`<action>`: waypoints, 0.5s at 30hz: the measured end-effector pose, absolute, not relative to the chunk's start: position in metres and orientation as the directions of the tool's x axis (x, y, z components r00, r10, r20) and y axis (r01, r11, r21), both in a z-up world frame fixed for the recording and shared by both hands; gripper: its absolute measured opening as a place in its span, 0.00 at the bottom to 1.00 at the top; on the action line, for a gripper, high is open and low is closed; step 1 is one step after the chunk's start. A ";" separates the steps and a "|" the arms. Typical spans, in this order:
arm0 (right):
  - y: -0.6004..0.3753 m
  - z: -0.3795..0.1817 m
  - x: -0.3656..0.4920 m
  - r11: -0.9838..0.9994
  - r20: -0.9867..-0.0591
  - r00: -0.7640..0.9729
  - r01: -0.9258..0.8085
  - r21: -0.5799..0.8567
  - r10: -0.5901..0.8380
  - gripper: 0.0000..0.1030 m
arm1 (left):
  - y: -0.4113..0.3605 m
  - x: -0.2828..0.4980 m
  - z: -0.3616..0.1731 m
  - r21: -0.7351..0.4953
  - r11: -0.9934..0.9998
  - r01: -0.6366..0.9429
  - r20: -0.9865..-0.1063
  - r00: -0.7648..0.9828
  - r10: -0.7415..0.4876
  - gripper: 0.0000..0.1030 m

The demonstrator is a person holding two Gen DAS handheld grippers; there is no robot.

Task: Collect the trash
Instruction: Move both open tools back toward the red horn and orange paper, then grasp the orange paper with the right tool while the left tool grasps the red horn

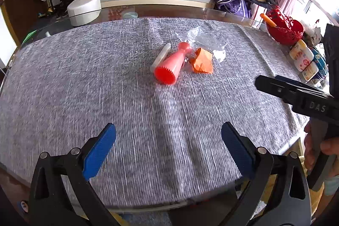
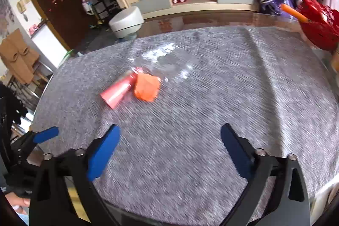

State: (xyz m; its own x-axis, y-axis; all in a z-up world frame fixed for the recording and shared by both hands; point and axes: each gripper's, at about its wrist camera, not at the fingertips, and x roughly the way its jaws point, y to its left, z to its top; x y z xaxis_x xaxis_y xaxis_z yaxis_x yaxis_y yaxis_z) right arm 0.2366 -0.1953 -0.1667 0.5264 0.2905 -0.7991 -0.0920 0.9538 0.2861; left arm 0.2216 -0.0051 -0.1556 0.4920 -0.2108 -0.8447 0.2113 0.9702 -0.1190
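Observation:
A pink-red plastic cone-shaped piece lies on its side in the middle of the grey cloth. Beside it on the right sits a crumpled orange paper. A whitish flat stick lies along the cone's left. Crinkled clear plastic wrap lies just behind them. My left gripper hangs open over the near part of the cloth, nothing between its blue pads. My right gripper is open too, empty, well short of the trash. The right gripper's black body shows at the left wrist view's right edge.
A grey woven cloth covers a glass-topped table. A red openwork basket with an orange stick stands at the far right, with small bottles near it. A white round stool and a cabinet stand beyond the table.

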 end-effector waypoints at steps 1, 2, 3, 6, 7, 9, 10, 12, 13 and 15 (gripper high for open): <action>-0.192 -0.170 0.244 0.946 -0.798 0.514 -0.094 0.311 0.314 0.76 | -0.006 0.227 -0.158 -0.117 0.970 0.213 -0.848 0.487 -0.209 0.91; -0.189 -0.172 0.251 0.939 -0.798 0.504 -0.094 0.331 0.331 0.69 | -0.007 0.232 -0.161 -0.115 0.970 0.215 -0.852 0.480 -0.207 0.91; -0.187 -0.175 0.256 0.934 -0.797 0.495 -0.095 0.345 0.346 0.65 | -0.008 0.237 -0.163 -0.113 0.970 0.217 -0.856 0.475 -0.206 0.91; -0.174 -0.181 0.275 0.928 -0.803 0.470 -0.113 0.356 0.365 0.60 | -0.010 0.247 -0.168 -0.110 0.968 0.223 -0.863 0.462 -0.205 0.91; -0.170 -0.183 0.278 0.928 -0.807 0.463 -0.117 0.354 0.366 0.59 | -0.010 0.251 -0.170 -0.110 0.968 0.226 -0.865 0.459 -0.205 0.91; -0.162 -0.188 0.285 0.929 -0.818 0.444 -0.120 0.350 0.365 0.52 | -0.011 0.259 -0.172 -0.107 0.968 0.226 -0.868 0.455 -0.202 0.91; -0.158 -0.193 0.290 0.930 -0.826 0.431 -0.117 0.348 0.363 0.51 | -0.010 0.262 -0.173 -0.107 0.969 0.225 -0.868 0.454 -0.201 0.91; -0.156 -0.198 0.297 0.928 -0.830 0.419 -0.108 0.357 0.368 0.51 | -0.008 0.268 -0.176 -0.111 0.969 0.222 -0.869 0.451 -0.203 0.91; -0.155 -0.201 0.299 0.926 -0.831 0.415 -0.100 0.363 0.371 0.51 | -0.008 0.270 -0.177 -0.113 0.968 0.222 -0.870 0.449 -0.205 0.91; -0.155 -0.206 0.305 0.924 -0.833 0.408 -0.087 0.372 0.374 0.51 | -0.007 0.274 -0.179 -0.116 0.967 0.225 -0.871 0.445 -0.208 0.91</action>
